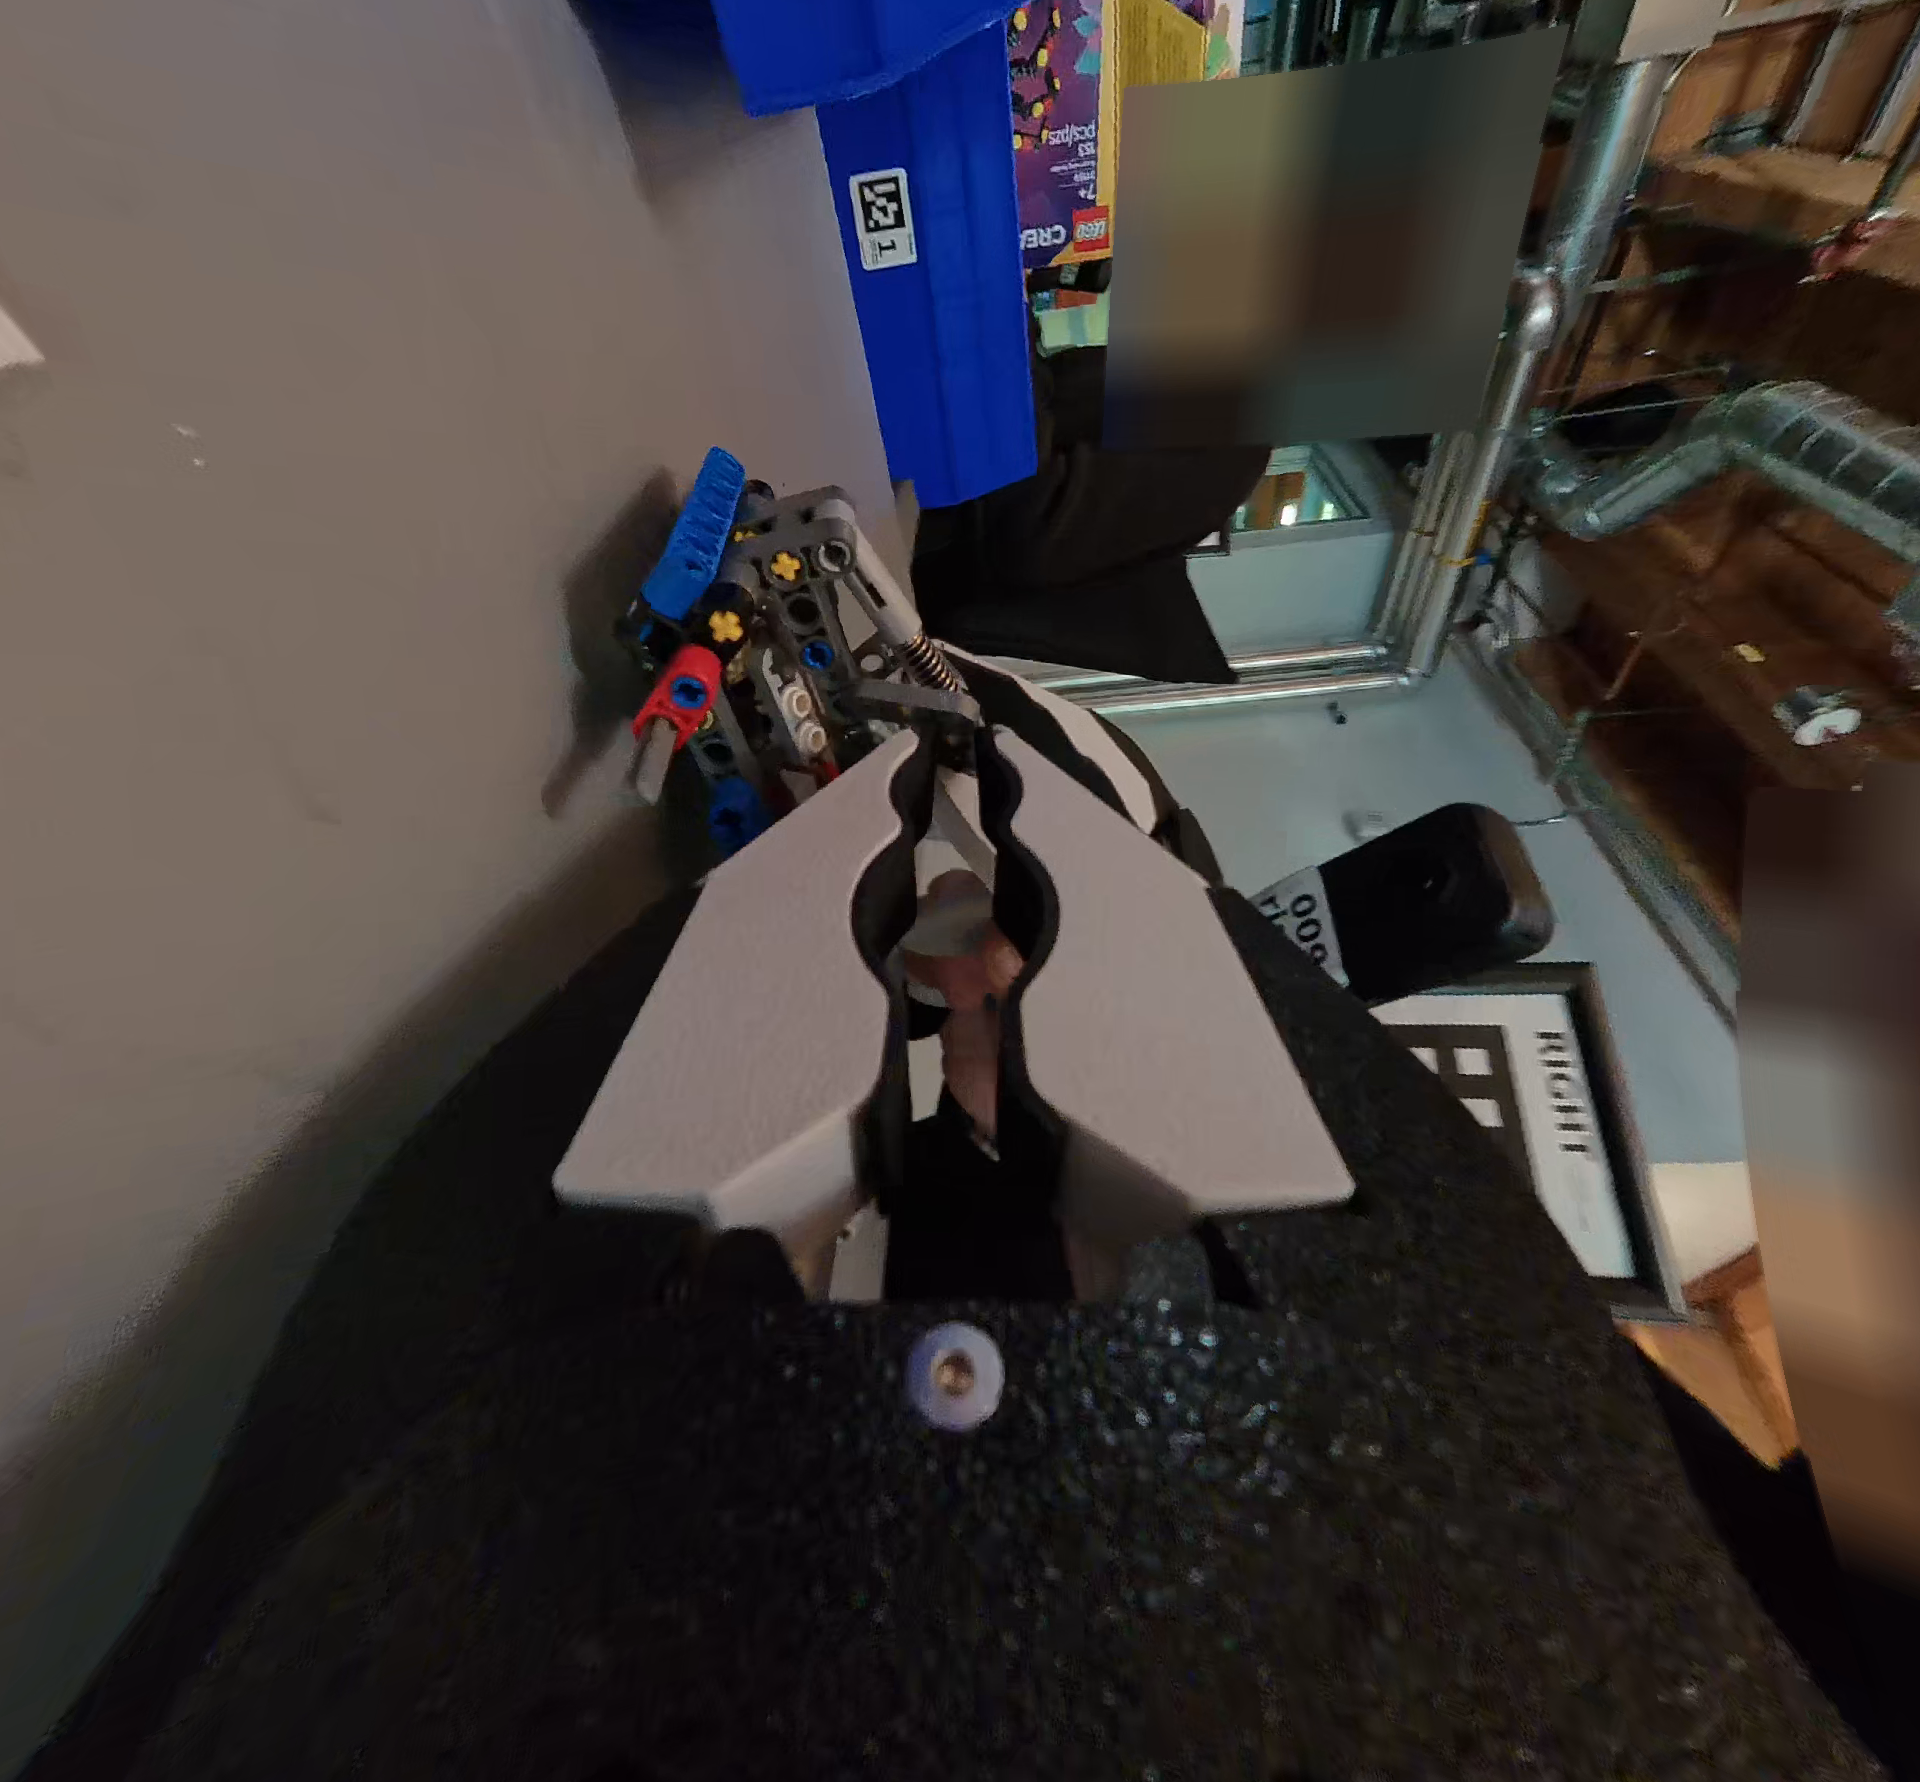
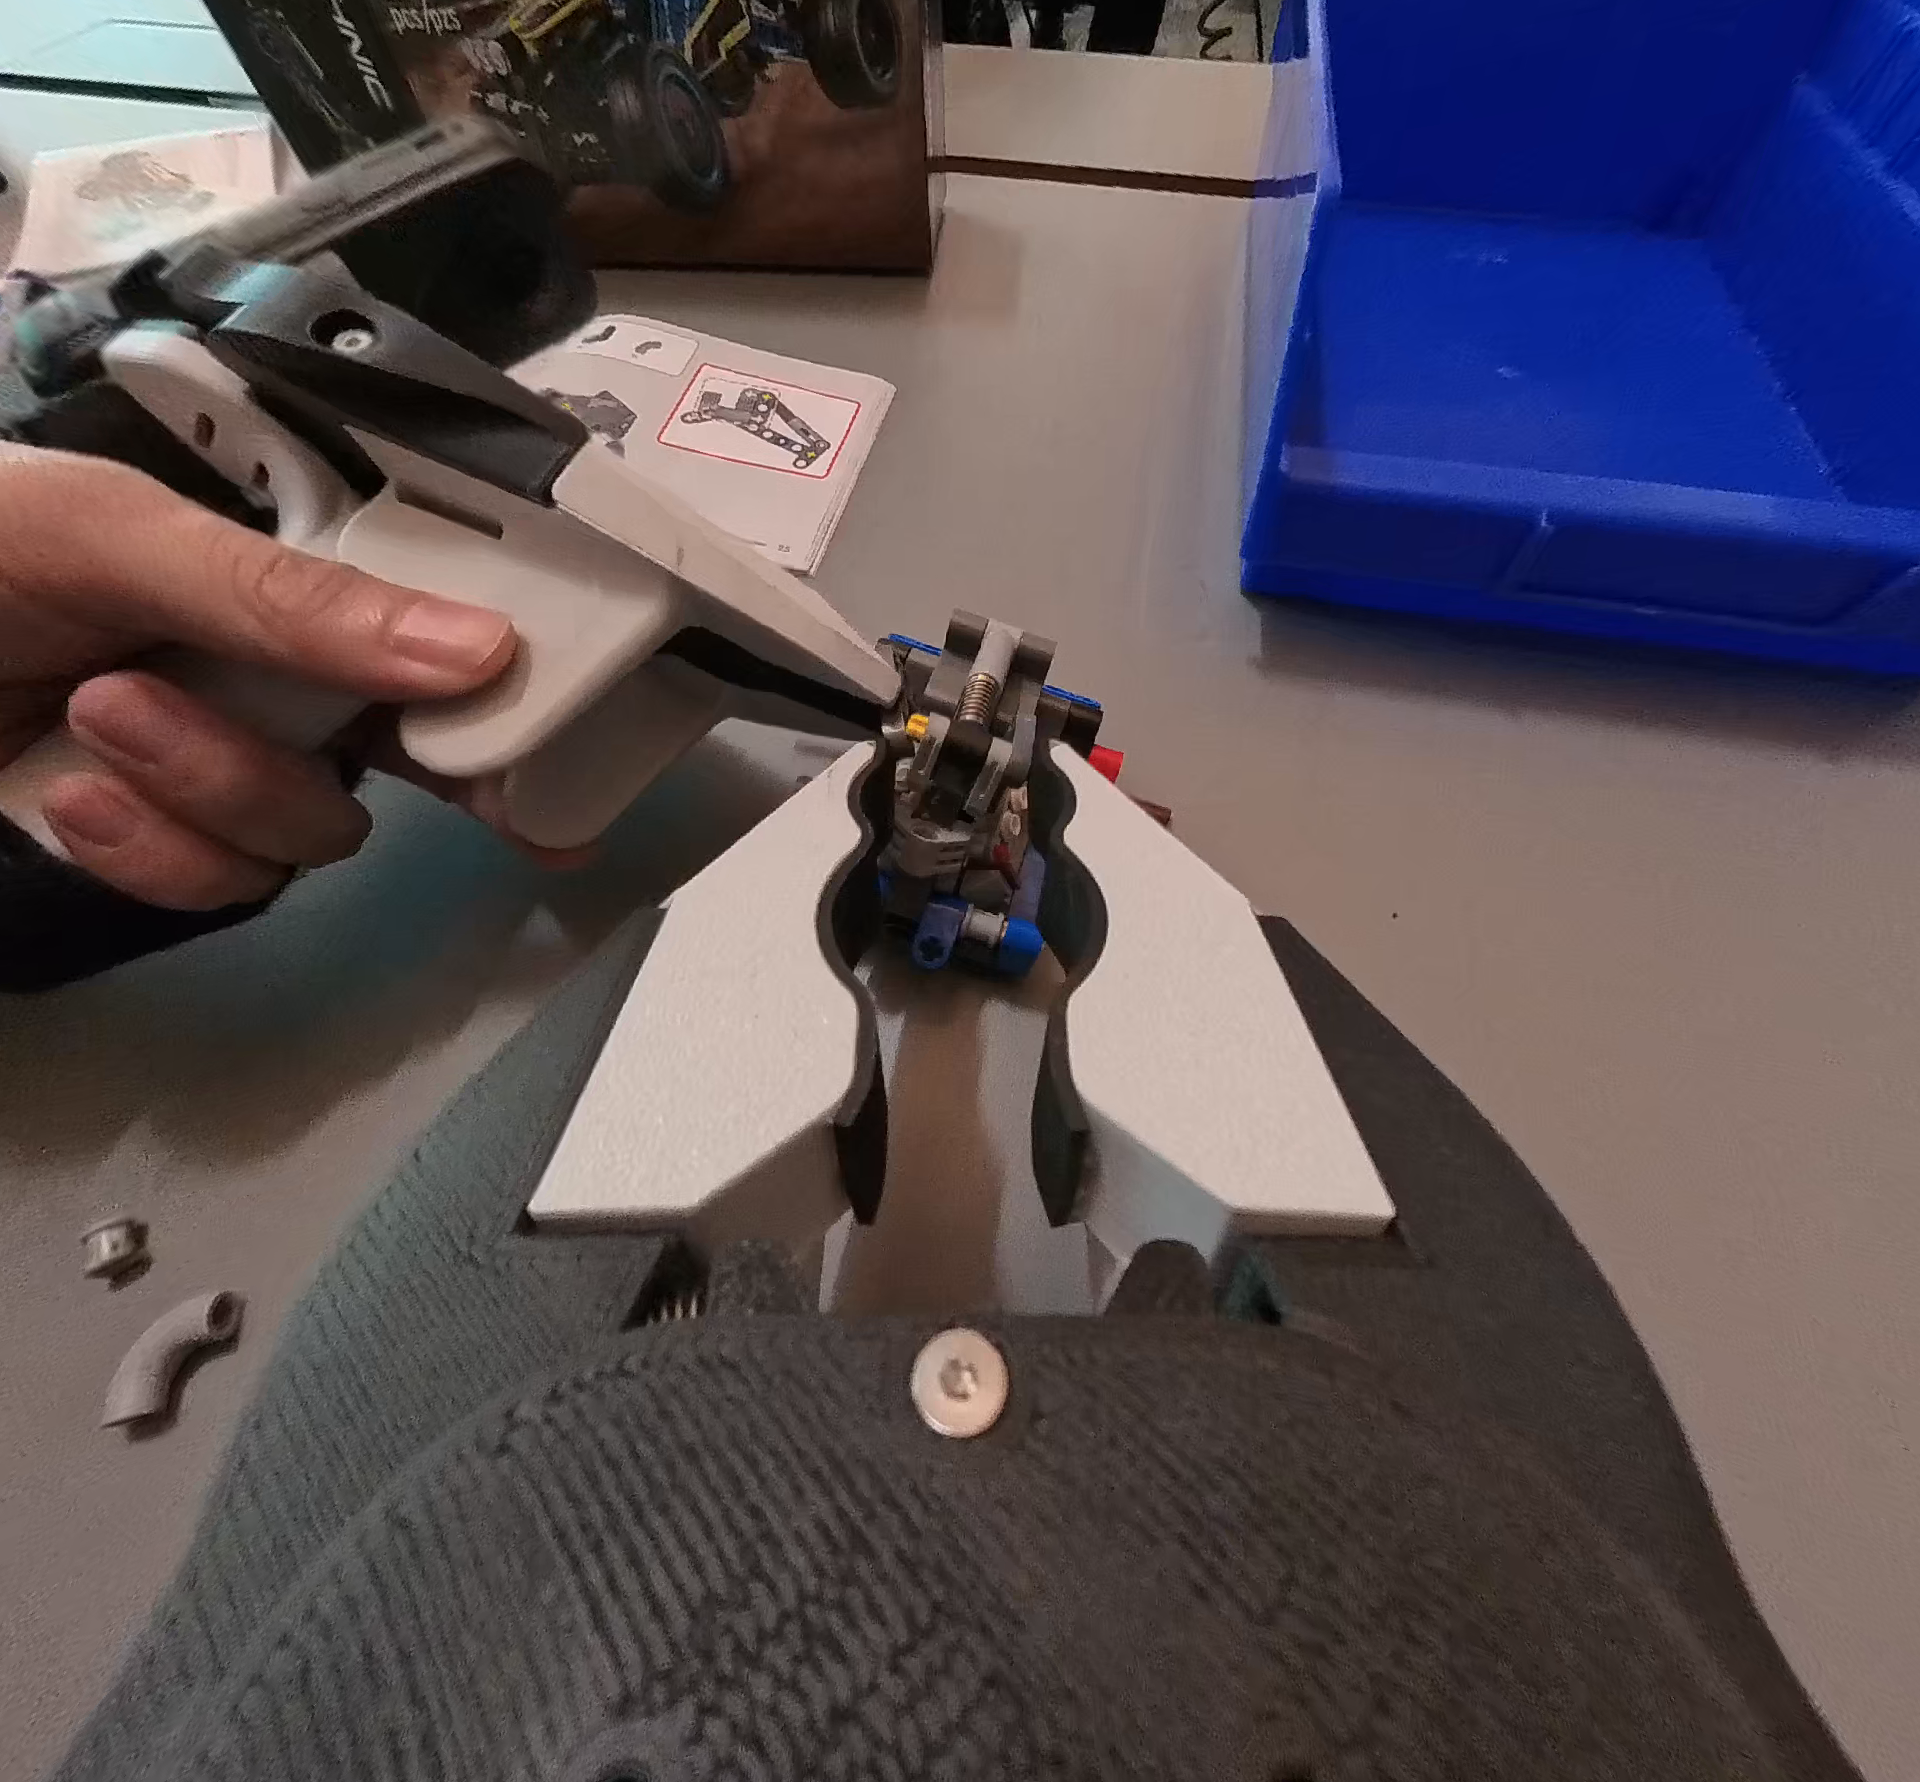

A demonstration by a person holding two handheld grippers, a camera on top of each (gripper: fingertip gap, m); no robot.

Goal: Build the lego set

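A small brick assembly (image 2: 977,724) of grey, blue, red and yellow parts with a metal spring stands on the grey table (image 2: 1455,1005). My right gripper (image 2: 966,766) is shut on it, with a pad pressed on each side of its lower half. My left gripper (image 2: 883,693), held by a hand (image 2: 208,652), comes in from the left and meets the assembly's upper left side. In the left wrist view my left gripper (image 1: 951,745) is shut on a thin grey piece (image 1: 904,693) at the edge of the assembly (image 1: 779,631). A right gripper finger (image 1: 1091,756) shows behind it.
A blue bin (image 2: 1558,330) stands at the right. A toy set box (image 2: 644,49) stands at the back, with an open instruction booklet (image 2: 748,423) in front of it. A curved grey part (image 2: 171,1358) and a small grey wheel part (image 2: 112,1247) lie at the left. Less than 4 cm separates the two grippers' tips.
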